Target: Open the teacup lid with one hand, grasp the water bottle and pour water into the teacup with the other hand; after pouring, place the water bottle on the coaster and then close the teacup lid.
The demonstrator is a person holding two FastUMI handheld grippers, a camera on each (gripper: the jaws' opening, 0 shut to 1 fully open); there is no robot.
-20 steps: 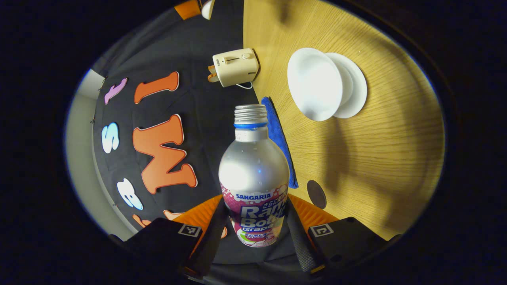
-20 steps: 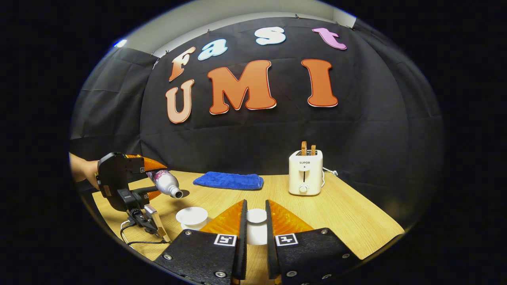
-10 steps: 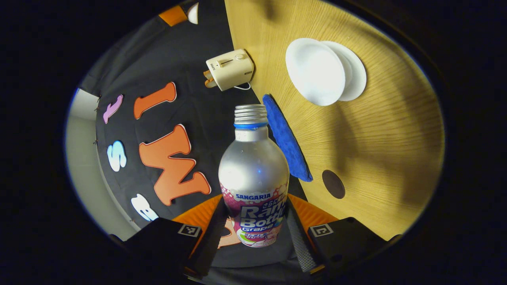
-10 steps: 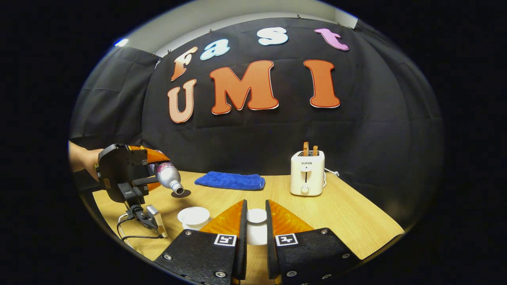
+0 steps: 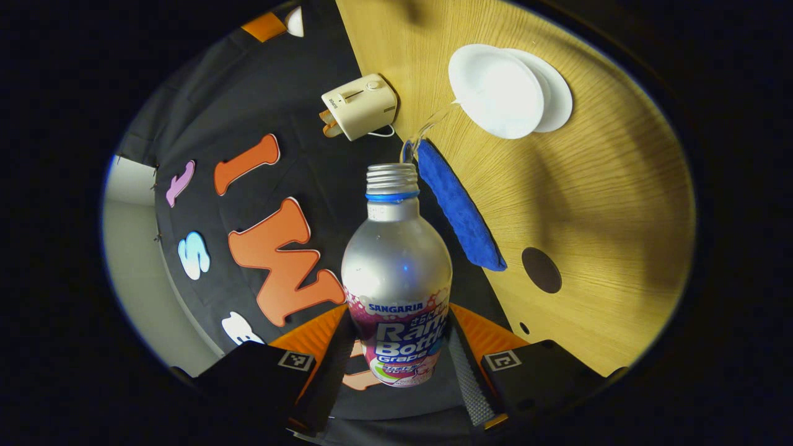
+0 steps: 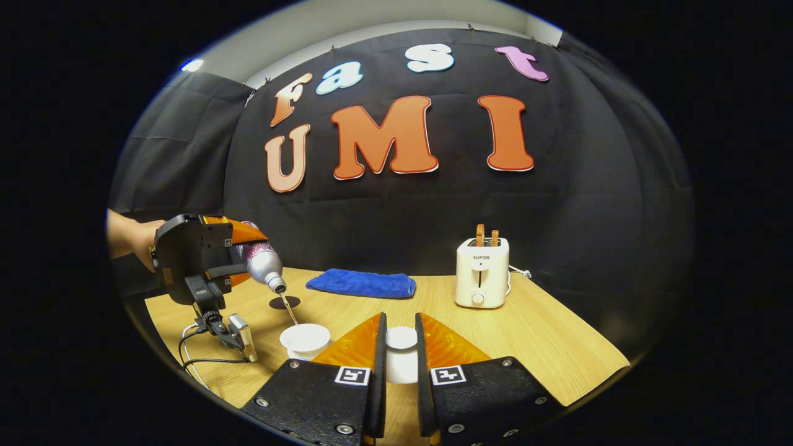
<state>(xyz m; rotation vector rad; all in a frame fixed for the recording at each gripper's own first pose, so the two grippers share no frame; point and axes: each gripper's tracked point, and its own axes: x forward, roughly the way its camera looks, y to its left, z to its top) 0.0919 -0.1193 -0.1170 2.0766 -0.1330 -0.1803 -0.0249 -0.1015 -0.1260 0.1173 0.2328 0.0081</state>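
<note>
Water bottle [image 5: 396, 272], tilted over the teacup [image 6: 304, 339] on the bench [image 6: 526, 334]: your left gripper [image 5: 396, 353] fingers pinch its smooth, slippery body; grip firmly low down. Right gripper [image 6: 399, 356] fingers pinch the fragile lid [image 6: 401, 337]

Black cloth wall [image 6: 396, 210] behind, hung in folds, pinned along its top edge. Pale plain wall [image 6: 347, 25] above the cloth, with a small bright light [image 6: 192, 65] at its upper left. Wooden table [image 6: 545, 347] in light oak grain, its far edge against the cloth. Cream toaster [image 6: 482, 280] near the table's far right edge, cord trailing behind. Blue folded cloth [image 6: 362, 283] along the far edge, left of the toaster. Soft shadows across the tabletop.
</note>
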